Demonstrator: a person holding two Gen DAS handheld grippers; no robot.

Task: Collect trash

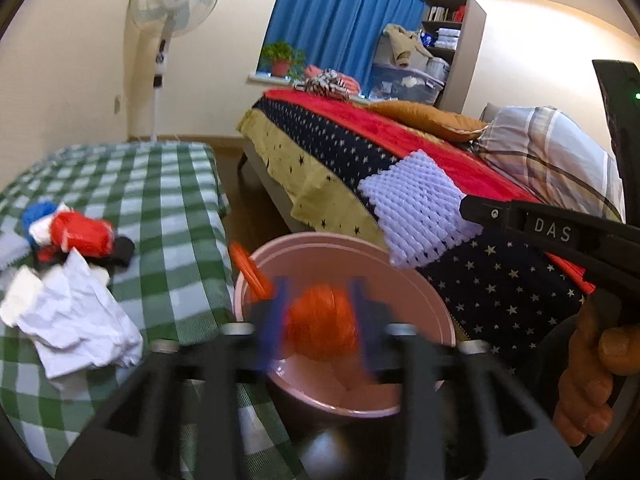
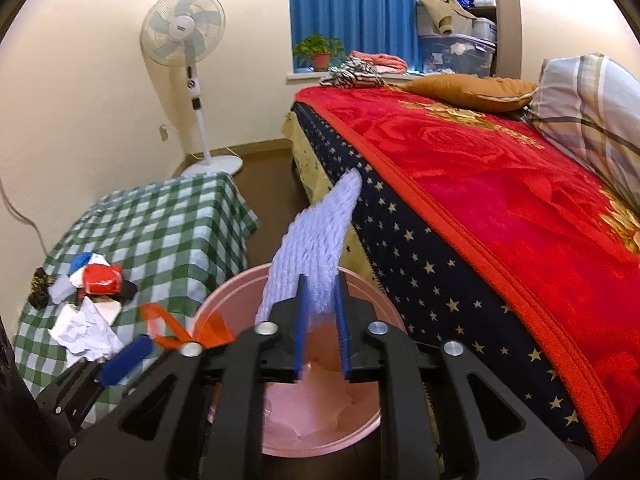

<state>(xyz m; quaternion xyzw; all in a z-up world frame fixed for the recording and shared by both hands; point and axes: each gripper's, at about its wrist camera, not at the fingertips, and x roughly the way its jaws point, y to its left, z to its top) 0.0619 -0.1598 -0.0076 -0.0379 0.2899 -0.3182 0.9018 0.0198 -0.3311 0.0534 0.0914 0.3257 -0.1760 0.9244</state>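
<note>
Orange crumpled plastic wad (image 1: 322, 322) sits between the blurred blue pads of the left gripper (image 1: 322, 312) in the left wrist view, above the round pink plastic bin (image 1: 420, 280); the jaws stand apart and do not clearly press it. Farther right, the right gripper (image 1: 470, 206) holds a white foam net sleeve (image 1: 416, 204) out over the bin's rim.

From the right wrist view, the sleeve (image 2: 316, 240) runs lengthwise up and away from the right gripper (image 2: 322, 320) (its far end towards the bed), the blue pads flanking its lower end; whether they pinch it I cannot tell.
</note>
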